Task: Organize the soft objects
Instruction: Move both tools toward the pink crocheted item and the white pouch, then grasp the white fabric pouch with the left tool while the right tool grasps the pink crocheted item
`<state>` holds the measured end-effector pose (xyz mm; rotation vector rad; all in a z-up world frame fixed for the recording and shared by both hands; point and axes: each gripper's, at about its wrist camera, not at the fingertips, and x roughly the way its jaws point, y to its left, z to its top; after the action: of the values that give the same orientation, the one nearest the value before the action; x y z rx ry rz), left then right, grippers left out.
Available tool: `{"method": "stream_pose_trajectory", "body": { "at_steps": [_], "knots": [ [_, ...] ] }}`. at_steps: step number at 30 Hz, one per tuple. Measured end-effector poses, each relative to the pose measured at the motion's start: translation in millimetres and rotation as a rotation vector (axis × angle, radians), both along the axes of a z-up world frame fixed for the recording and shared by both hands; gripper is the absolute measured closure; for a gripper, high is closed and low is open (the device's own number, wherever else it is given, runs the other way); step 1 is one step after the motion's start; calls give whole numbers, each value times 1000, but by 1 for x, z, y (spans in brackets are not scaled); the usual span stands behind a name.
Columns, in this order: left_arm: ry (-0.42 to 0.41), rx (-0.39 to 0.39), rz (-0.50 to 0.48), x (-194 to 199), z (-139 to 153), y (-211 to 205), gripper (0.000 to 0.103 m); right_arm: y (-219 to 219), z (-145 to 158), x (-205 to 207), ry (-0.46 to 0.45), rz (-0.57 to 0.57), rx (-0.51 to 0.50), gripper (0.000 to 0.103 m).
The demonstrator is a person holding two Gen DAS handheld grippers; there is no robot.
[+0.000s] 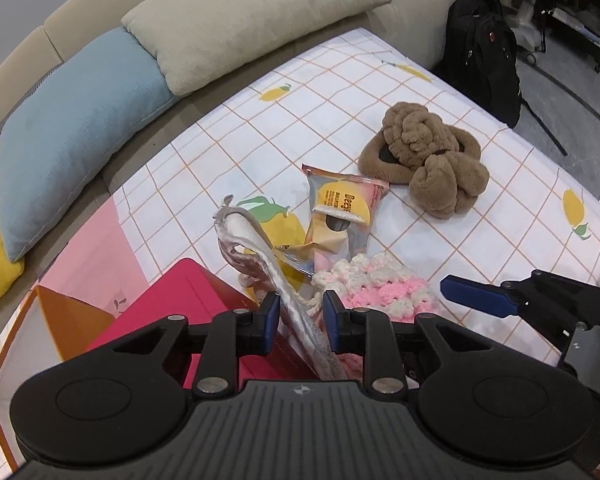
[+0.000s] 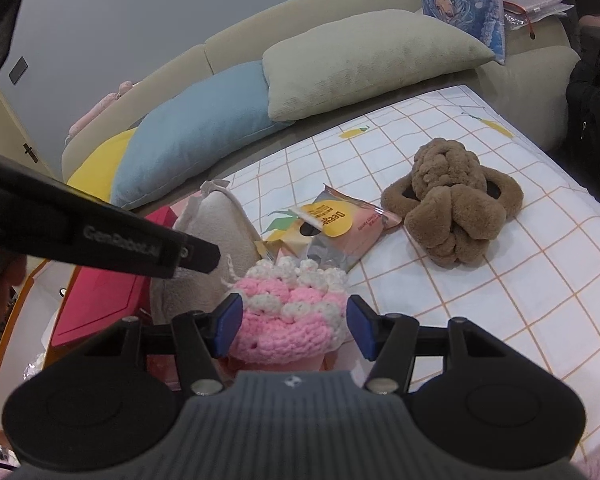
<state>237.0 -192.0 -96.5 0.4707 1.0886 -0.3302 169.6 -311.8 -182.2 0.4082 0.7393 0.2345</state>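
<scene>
Down over the checked sheet (image 1: 480, 248) with both tools. Between the fingers of the left gripper (image 1: 302, 312): a grey-white cloth pouch (image 1: 256, 252), standing on edge, drawstring end up top, running straight down through the narrow gap. Brushing close to the blue pads on both sides, yet impossible to tell whether truly pinched or merely framed. Just to its left, a red box (image 1: 172, 312); just past it, a snack packet (image 1: 340, 208), lying close against the pouch.

Over to the right gripper (image 2: 294, 324): spread wide, straddling a pink-and-white crochet piece (image 2: 288, 312). Left pad against the yarn, right pad just beside it, no squeeze showing. Sitting right next to the pouch, on something pink underneath.

Farther out on the sheet, well apart from both claws, a brown knotted plush (image 2: 452, 216). Along the back, a blue cushion (image 2: 204, 136) wedged between a yellow one and a beige one, all leaning on the sofa.
</scene>
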Motion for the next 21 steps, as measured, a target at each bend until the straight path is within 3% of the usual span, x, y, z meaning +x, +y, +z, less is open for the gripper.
{"method": "stream_pose_trajectory", "body": {
  "at_steps": [3, 5, 7, 14, 21],
  "knots": [
    [6, 9, -1, 1, -6, -1, 80, -2, -2, 1, 7, -5, 20, 36],
    [1, 16, 0, 2, -10, 0, 93, -4, -3, 2, 9, -7, 32, 34],
    [-17, 10, -5, 1, -9, 1, 98, -5, -4, 2, 11, -9, 39, 33],
    [-109, -84, -18, -15, 33, 9, 98, -6, -6, 4, 9, -11, 63, 16],
    [-190, -139, 1, -38, 71, 17, 98, -4, -14, 14, 52, 0, 90, 15]
  ]
}}
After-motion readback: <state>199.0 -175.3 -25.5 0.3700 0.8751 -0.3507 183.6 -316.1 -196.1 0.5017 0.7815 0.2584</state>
